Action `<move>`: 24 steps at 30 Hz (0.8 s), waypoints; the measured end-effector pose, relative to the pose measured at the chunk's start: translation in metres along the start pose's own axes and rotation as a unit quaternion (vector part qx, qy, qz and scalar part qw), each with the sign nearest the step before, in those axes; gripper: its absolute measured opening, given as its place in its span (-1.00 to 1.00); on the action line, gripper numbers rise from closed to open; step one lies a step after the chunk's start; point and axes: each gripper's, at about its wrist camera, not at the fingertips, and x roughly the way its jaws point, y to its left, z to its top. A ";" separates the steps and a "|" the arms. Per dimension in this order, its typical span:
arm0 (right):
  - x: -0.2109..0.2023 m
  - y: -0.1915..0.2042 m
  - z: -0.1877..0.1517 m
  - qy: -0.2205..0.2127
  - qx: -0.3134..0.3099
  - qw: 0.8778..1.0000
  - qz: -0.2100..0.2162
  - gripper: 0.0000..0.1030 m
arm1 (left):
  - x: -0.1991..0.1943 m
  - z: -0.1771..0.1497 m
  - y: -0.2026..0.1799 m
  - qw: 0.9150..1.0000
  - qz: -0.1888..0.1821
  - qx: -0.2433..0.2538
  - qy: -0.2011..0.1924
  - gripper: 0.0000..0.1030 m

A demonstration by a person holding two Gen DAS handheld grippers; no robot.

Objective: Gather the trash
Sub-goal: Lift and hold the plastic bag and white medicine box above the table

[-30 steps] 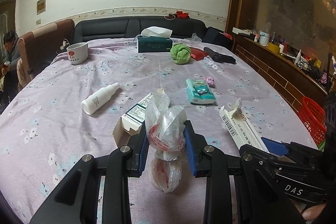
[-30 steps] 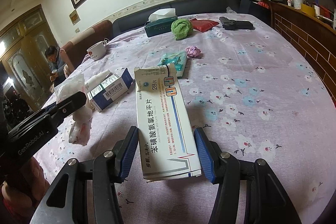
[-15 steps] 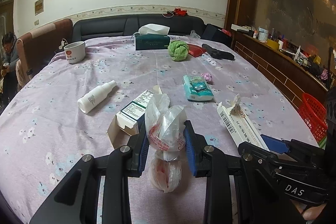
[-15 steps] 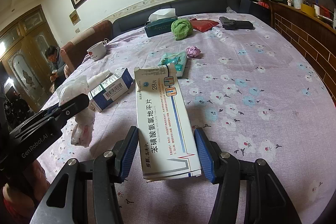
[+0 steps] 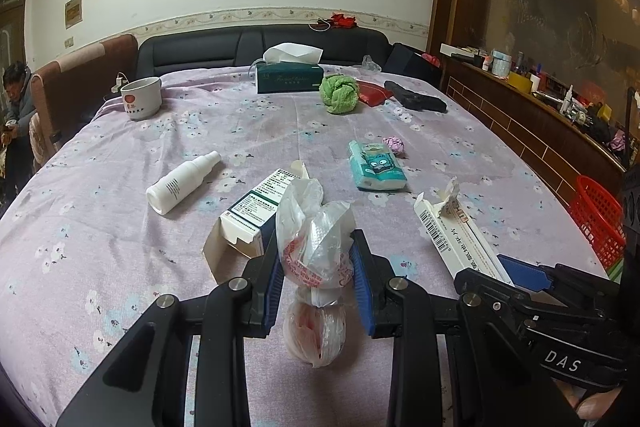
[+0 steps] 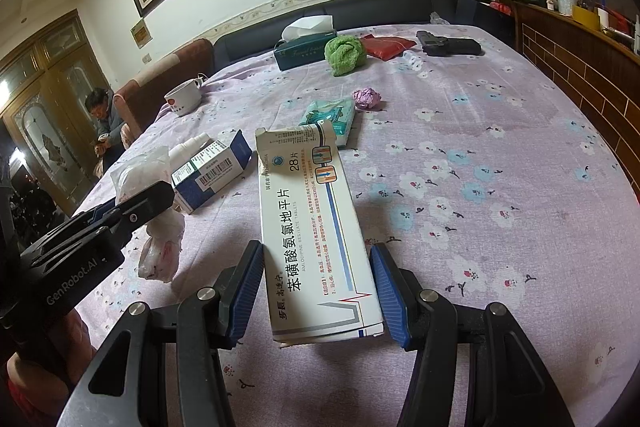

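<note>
My left gripper (image 5: 316, 283) is shut on a crumpled clear plastic bag (image 5: 316, 243) with red print, held above the table; the bag hangs below the fingers. It also shows in the right wrist view (image 6: 160, 243). My right gripper (image 6: 318, 291) is shut on a long white medicine box (image 6: 312, 227) with blue lines, its open end pointing away. That box also shows in the left wrist view (image 5: 456, 231). A second opened white and blue medicine box (image 5: 248, 215) lies on the table just beyond the bag.
On the flowered purple tablecloth (image 5: 100, 227) lie a white spray bottle (image 5: 180, 183), a teal tissue pack (image 5: 376, 167), a crumpled pink paper ball (image 5: 394, 145), a green cloth (image 5: 339, 93), a tissue box (image 5: 289, 77) and a mug (image 5: 141, 102). A red basket (image 5: 600, 219) stands at the right.
The left gripper with the bag has risen and drawn back slightly. The right gripper and its box have not moved.
</note>
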 end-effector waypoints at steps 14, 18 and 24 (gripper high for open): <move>0.002 -0.002 0.000 0.000 0.003 1.000 -0.002 0.14 | 0.001 0.000 0.000 1.000 0.000 0.000 0.001 -0.42; 0.003 -0.003 -0.001 0.000 0.004 1.000 -0.004 0.14 | 0.001 -0.002 0.001 1.000 0.000 -0.001 0.001 -0.42; 0.003 -0.003 -0.001 0.002 0.005 1.000 -0.005 0.15 | 0.002 -0.004 0.002 1.000 -0.002 -0.001 0.003 -0.42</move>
